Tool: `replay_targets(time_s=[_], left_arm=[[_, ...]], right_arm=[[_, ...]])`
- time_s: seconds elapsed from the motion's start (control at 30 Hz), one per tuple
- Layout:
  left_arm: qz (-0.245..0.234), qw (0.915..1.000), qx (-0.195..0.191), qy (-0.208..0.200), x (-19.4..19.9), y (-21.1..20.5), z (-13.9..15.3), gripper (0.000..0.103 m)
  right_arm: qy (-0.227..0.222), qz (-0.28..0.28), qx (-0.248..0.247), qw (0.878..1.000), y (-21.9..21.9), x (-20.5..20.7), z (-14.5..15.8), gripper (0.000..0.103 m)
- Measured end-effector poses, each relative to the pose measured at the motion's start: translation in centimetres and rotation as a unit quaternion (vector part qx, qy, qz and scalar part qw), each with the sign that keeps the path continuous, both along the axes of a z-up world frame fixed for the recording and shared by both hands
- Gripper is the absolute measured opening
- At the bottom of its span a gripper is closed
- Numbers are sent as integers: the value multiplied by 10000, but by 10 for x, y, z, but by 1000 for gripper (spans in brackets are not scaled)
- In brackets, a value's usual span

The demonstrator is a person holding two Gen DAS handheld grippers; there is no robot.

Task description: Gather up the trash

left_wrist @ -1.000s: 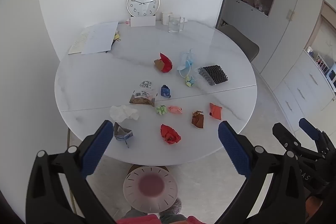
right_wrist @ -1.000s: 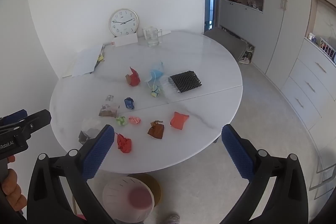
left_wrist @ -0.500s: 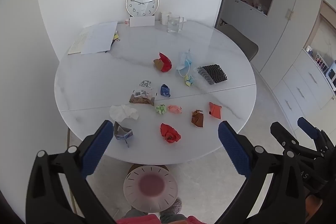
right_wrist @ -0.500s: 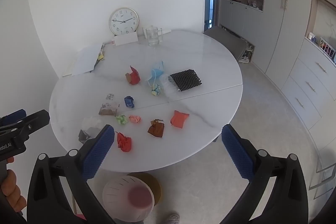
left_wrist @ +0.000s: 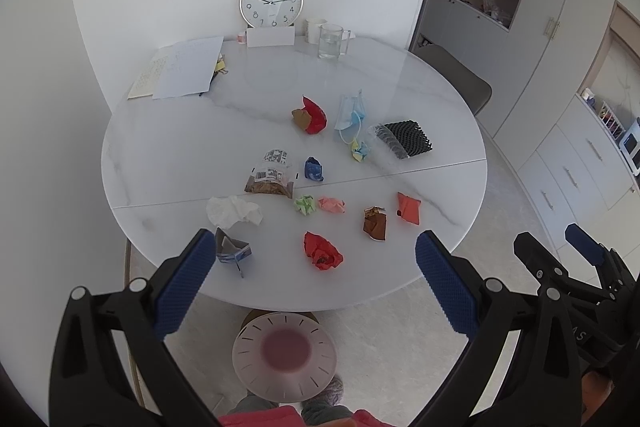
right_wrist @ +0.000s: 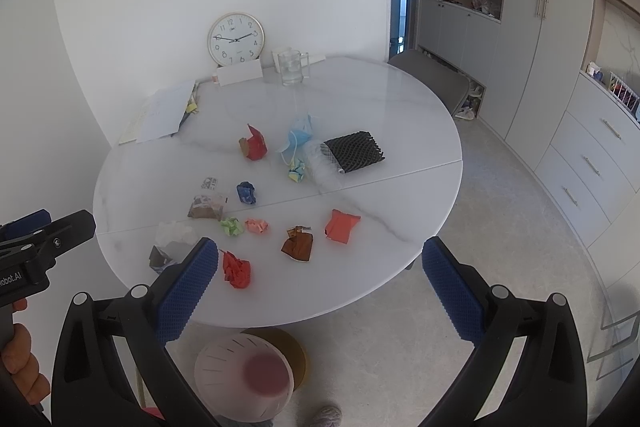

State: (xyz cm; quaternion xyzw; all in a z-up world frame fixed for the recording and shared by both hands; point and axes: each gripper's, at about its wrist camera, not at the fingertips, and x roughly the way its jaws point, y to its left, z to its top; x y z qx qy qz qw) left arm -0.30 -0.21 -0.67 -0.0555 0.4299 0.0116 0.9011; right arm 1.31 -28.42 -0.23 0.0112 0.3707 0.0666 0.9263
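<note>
Several pieces of trash lie on the round white table [left_wrist: 168, 147]: a red crumpled paper [left_wrist: 321, 251] near the front edge, a brown wrapper [left_wrist: 375, 223], an orange packet [left_wrist: 409, 207], a white tissue [left_wrist: 234, 211], a grey-blue folded carton [left_wrist: 232, 251], a blue face mask [left_wrist: 351, 115]. A pale waste bin [left_wrist: 285, 355] stands on the floor below the table's front edge. My left gripper [left_wrist: 308, 279] is open and empty, held above the front edge. My right gripper [right_wrist: 320, 283] is open and empty, to the right of the left one. The red paper [right_wrist: 237, 270] also shows in the right wrist view.
At the back of the table stand a wall clock [left_wrist: 271, 1], a glass mug [left_wrist: 332, 41], a white cup [left_wrist: 314, 29] and papers [left_wrist: 180, 67]. A black mesh sleeve [left_wrist: 404, 139] lies right of centre. A grey chair [left_wrist: 456, 75] and cabinets [left_wrist: 560, 47] are on the right.
Both views have shifted only slightly; the table sits a touch lower and nearer in the frame. Both grippers stay open and nothing on the table has moved.
</note>
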Motion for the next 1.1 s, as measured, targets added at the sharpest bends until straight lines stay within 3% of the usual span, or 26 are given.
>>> replay_targets(time_s=[1.1], left_arm=[[21, 9999, -54, 154, 11, 9, -3, 95]], right_arm=[[73, -41, -17, 10000, 0, 9, -7, 101]])
